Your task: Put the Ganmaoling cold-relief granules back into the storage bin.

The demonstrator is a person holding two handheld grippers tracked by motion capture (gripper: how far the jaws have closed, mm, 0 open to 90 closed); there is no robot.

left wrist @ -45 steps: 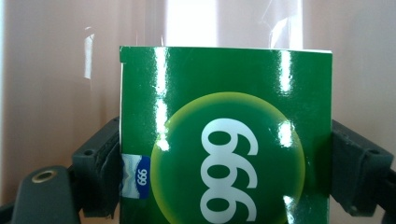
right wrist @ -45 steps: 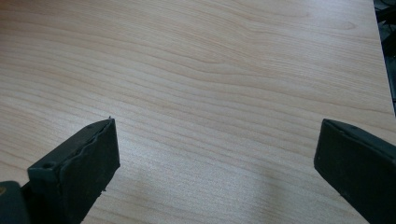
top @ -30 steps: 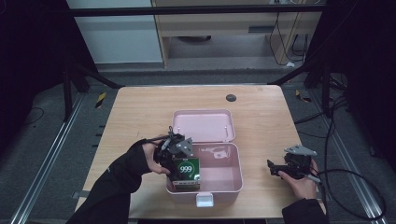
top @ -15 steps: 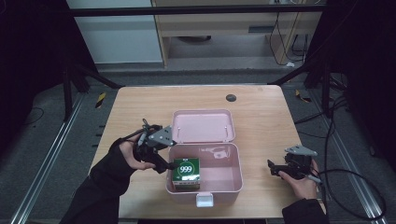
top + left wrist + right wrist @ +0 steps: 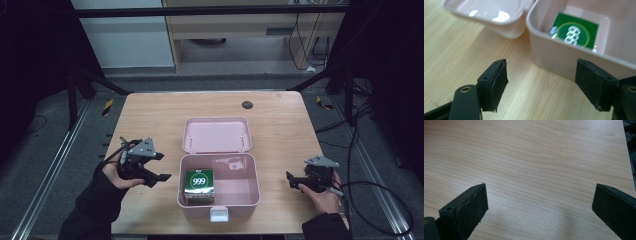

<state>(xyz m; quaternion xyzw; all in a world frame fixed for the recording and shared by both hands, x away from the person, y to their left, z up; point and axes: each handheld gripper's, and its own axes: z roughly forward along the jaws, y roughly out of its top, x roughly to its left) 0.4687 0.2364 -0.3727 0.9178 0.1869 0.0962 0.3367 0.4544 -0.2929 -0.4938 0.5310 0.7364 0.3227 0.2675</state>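
Observation:
A pink plastic box [image 5: 250, 200] stands open near the table's front edge, its lid [image 5: 216, 134] laid back flat behind it. Inside, against the left wall, lies a green packet marked 999 [image 5: 199, 184]. My left gripper [image 5: 161, 166] hovers over the wood just left of the box, open and empty; in the left gripper view its jaws frame the box wall [image 5: 554, 53] and the packet [image 5: 576, 30]. My right gripper [image 5: 293, 180] rests open at the right of the box, above bare wood [image 5: 536, 170].
The wooden table [image 5: 150, 115] has a small dark round hole [image 5: 247, 104] near its back edge. Black frame rails and cables [image 5: 380, 200] run along both sides on the floor. A shelf unit stands behind the table.
My left gripper has let go of the green packet, which now lies in the box, and has drawn back to the left, out of the box. The right gripper has stayed put.

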